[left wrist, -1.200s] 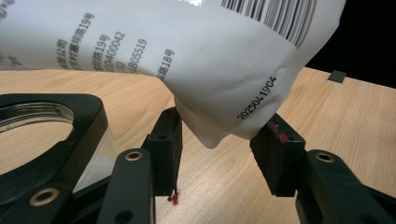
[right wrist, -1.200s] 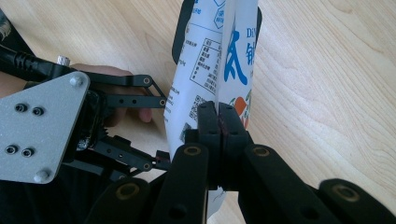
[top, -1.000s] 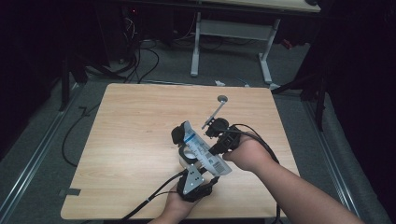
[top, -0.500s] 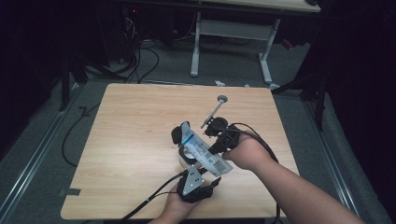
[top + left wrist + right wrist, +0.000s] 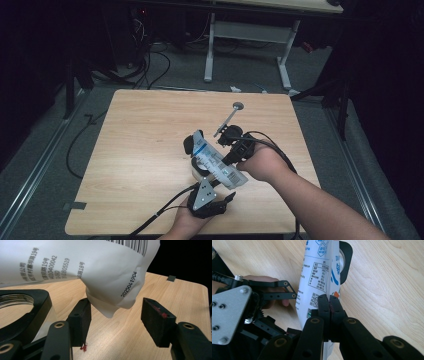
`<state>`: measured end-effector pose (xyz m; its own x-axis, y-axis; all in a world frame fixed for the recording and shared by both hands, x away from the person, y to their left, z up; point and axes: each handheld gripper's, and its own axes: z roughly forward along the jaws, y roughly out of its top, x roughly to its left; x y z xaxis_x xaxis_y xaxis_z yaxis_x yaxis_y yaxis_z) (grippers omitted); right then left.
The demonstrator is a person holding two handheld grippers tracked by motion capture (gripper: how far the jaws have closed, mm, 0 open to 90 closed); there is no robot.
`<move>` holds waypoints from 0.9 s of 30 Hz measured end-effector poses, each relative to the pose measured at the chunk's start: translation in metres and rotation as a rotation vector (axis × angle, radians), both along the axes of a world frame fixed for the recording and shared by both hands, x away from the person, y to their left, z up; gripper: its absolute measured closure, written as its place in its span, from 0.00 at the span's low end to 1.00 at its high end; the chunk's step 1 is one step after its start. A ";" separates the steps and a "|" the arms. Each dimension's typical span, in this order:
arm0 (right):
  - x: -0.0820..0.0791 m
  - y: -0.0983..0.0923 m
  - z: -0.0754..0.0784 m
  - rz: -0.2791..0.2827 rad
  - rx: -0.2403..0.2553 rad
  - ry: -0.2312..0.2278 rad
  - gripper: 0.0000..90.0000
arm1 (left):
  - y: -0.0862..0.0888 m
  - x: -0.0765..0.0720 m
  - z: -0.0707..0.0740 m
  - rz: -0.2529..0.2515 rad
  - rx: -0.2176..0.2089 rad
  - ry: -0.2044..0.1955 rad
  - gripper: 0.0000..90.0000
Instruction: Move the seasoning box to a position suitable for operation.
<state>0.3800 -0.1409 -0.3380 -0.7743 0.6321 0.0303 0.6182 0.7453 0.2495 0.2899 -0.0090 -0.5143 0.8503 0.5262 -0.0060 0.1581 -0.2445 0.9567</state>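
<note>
Pinching the edge of a white printed pouch, the right gripper has its jaws pressed tight together on the seam. In the high view this pouch lies slanted over the wooden table, just right of centre. At its 6 o'clock, the left gripper has just been opening (pads clear of the pouch's corner, which hangs between them). A black ring sits at 9 o'clock.
</note>
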 end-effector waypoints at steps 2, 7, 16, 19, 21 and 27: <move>0.000 0.000 0.000 -0.002 -0.001 0.000 1.00 | 0.003 -0.001 0.001 -0.006 0.009 -0.007 0.46; 0.000 -0.002 0.001 -0.007 -0.004 0.002 1.00 | 0.017 -0.005 0.001 -0.019 0.024 -0.019 0.46; 0.000 -0.002 0.002 -0.013 -0.002 0.000 1.00 | 0.053 -0.007 0.001 0.012 0.043 -0.025 0.45; 0.000 -0.002 0.002 -0.009 -0.007 -0.003 1.00 | 0.065 -0.002 0.003 0.033 0.043 -0.016 0.45; -0.001 -0.003 0.002 -0.011 -0.004 -0.007 1.00 | 0.075 0.003 0.003 0.059 0.048 -0.016 0.45; -0.002 -0.010 0.005 -0.032 0.001 -0.008 1.00 | 0.114 0.014 -0.002 0.133 0.066 0.008 0.45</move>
<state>0.3783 -0.1513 -0.3330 -0.7540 0.6564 0.0245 0.6395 0.7251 0.2556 0.3039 0.1048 -0.5163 0.7729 0.6340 0.0260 0.2009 -0.2833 0.9378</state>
